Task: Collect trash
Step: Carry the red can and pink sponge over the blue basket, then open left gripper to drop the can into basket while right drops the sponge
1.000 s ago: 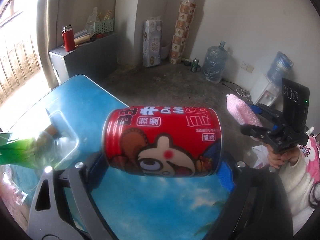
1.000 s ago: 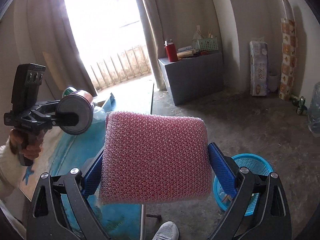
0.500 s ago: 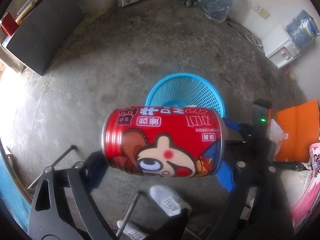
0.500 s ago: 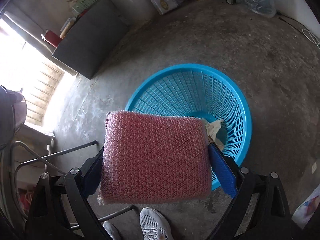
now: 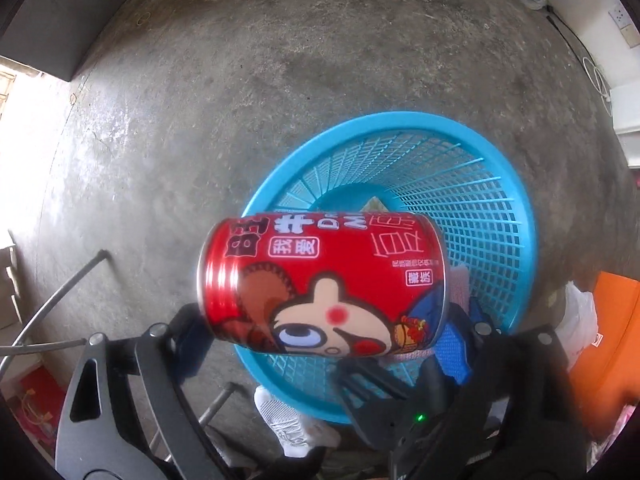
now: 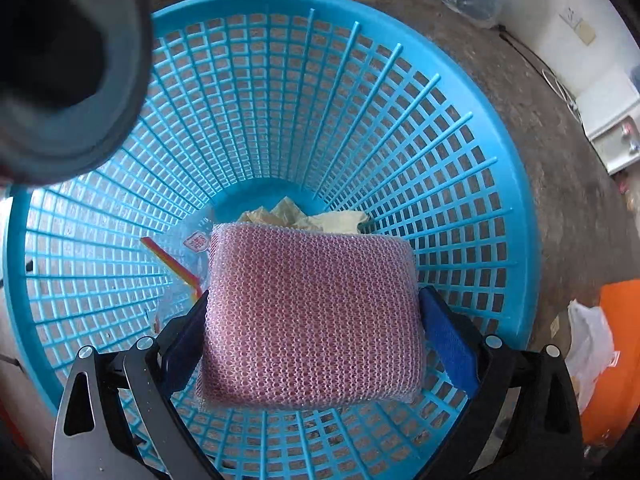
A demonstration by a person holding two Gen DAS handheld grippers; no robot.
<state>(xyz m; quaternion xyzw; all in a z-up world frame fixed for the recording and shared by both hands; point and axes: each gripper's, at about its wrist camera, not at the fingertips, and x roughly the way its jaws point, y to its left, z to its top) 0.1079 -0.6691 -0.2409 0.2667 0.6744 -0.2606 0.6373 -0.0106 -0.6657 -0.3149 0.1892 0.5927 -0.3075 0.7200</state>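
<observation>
A red drink can (image 5: pixel 320 284) with a cartoon face lies crosswise in my left gripper (image 5: pixel 324 320), which is shut on its two ends. It hangs above the near-left rim of the blue mesh basket (image 5: pixel 492 208) on the floor. My right gripper (image 6: pixel 312 312) is shut on a folded piece of pink bubble wrap (image 6: pixel 312 316), held low over the mouth of the basket (image 6: pixel 460 128). The can's dark end (image 6: pixel 68 60) shows blurred at the upper left of the right wrist view. Crumpled paper (image 6: pixel 320 218) and a clear wrapper (image 6: pixel 180 256) lie at the basket's bottom.
Bare concrete floor (image 5: pixel 240 80) surrounds the basket. A person's white shoe (image 5: pixel 288 420) and thin metal legs (image 5: pixel 60 300) are near its left side. An orange object (image 6: pixel 616 360) and a white plastic bag (image 6: pixel 588 344) lie to the right. A white cabinet (image 6: pixel 612 124) stands by the wall.
Both grippers have dropped closer to the basket, which now fills more of each view. The bubble wrap has moved from above the rim to over the basket's inside. The can is slightly tilted.
</observation>
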